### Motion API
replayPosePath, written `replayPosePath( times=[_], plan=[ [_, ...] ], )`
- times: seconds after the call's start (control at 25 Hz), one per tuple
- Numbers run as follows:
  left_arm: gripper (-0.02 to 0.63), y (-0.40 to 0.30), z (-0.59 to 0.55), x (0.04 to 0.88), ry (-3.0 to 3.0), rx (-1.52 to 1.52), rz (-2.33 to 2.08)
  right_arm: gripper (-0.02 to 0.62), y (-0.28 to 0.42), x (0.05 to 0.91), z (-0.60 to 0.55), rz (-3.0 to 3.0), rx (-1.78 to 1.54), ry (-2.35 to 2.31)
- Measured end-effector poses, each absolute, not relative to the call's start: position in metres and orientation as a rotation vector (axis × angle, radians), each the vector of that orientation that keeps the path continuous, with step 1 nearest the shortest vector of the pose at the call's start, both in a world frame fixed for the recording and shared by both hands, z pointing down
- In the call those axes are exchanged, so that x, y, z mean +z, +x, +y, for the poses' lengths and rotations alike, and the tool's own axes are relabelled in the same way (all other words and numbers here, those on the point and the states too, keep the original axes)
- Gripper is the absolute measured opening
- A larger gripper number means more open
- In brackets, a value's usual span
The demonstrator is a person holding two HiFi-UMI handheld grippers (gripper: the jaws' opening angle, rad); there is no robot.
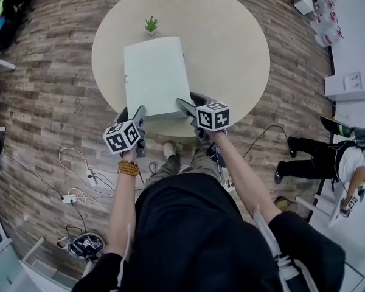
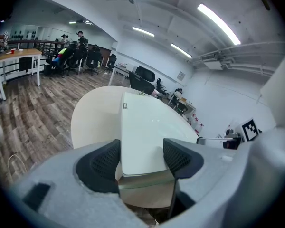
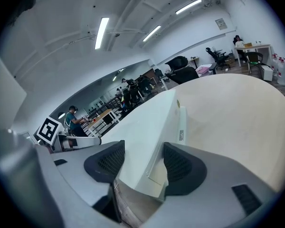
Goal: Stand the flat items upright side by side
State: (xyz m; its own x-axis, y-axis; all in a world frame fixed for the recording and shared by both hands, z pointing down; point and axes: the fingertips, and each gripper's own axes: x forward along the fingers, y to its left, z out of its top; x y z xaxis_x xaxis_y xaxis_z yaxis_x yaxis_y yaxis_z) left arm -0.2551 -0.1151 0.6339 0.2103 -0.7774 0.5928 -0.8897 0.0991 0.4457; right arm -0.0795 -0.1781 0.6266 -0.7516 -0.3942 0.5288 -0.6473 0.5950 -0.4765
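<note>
Head view: left gripper (image 1: 131, 111) and right gripper (image 1: 187, 101) straddle the stack's near corners, jaws wide, pinching nothing. Stack (image 1: 155, 78) lies flat on the table (image 1: 231, 53), long axis toward 12 o'clock, equally near both.

Bright, even light is given by long white ceiling strip lights (image 2: 218, 23); shadows are cast softly. A faint sheen is noted on the pale green flat case (image 2: 149, 122). Gripper views are bent fisheye-wise, darkened at corners.
</note>
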Motion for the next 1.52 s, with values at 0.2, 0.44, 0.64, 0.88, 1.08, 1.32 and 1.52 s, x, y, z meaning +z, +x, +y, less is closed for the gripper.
replayPosePath(
  times=[0.2, 0.44, 0.64, 0.88, 1.08, 1.32, 1.52],
  plan=[
    [0.287, -0.254, -0.114, 0.638, 1.693, 0.19, -1.576, 0.261, -0.078, 0.633, -0.174, -2.438, 0.956, 0.842],
    [0.287, -0.255, -0.112, 0.644, 1.697, 0.218, -1.575, 0.261, -0.078, 0.644, -0.168, -2.413, 0.985, 0.831],
    [0.287, -0.256, -0.111, 0.652, 1.7, 0.241, -1.562, 0.261, -0.079, 0.653, -0.166, -2.387, 0.981, 0.813],
    [0.288, -0.254, -0.109, 0.661, 1.69, 0.275, -1.544, 0.261, -0.079, 0.662, -0.164, -2.352, 0.957, 0.783],
    [0.288, -0.253, -0.11, 0.665, 1.684, 0.292, -1.545, 0.261, -0.077, 0.668, -0.163, -2.341, 0.942, 0.774],
    [0.296, -0.252, -0.105, 0.669, 1.713, 0.322, -1.519, 0.268, -0.077, 0.665, -0.163, -2.357, 0.833, 0.781],
    [0.301, -0.259, -0.105, 0.66, 1.756, 0.353, -1.539, 0.291, -0.074, 0.652, -0.169, -2.375, 0.691, 0.82]
  ],
)
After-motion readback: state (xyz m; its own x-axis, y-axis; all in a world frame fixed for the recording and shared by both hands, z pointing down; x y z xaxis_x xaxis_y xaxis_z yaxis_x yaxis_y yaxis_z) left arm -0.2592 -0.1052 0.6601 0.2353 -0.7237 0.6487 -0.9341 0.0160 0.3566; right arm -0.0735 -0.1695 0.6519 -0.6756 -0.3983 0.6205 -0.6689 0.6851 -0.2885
